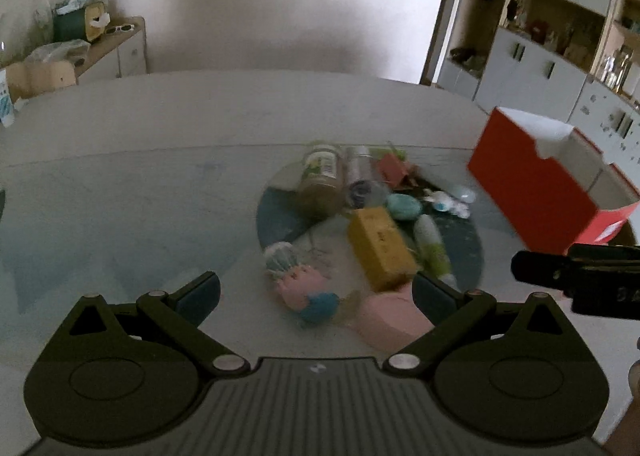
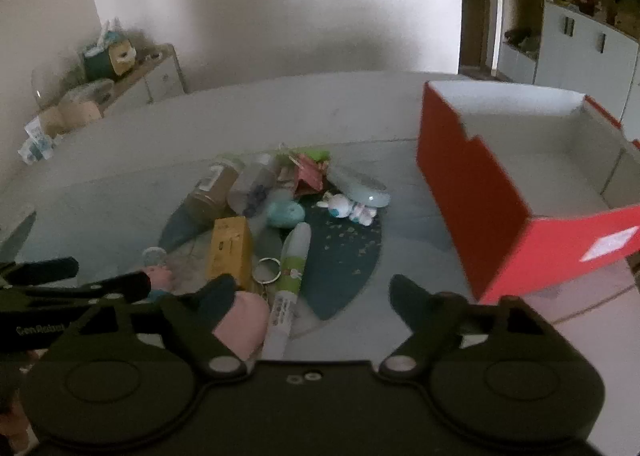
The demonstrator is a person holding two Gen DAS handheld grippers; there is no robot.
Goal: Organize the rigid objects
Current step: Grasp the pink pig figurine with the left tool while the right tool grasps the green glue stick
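Observation:
A pile of small objects lies on the glass table: a brown jar (image 1: 320, 184) (image 2: 212, 192), a clear jar (image 1: 358, 180) (image 2: 252, 186), a yellow block (image 1: 380, 248) (image 2: 230, 252), a teal oval (image 1: 404, 206) (image 2: 285, 213), a green-white tube (image 1: 430, 246) (image 2: 292, 276), a pink doll (image 1: 300, 288), a pink object (image 1: 388, 316) (image 2: 244, 322) and a white bunny figure (image 2: 348, 208). An open red box (image 1: 532, 196) (image 2: 480, 192) stands to the right. My left gripper (image 1: 316, 292) is open above the doll. My right gripper (image 2: 312, 296) is open above the tube.
A side cabinet (image 1: 116, 48) (image 2: 152, 76) with clutter stands at the back left. Shelving and cupboards (image 1: 552, 56) line the back right. A keyring (image 2: 267, 270) lies beside the tube. The right gripper shows at the right edge of the left wrist view (image 1: 576, 272).

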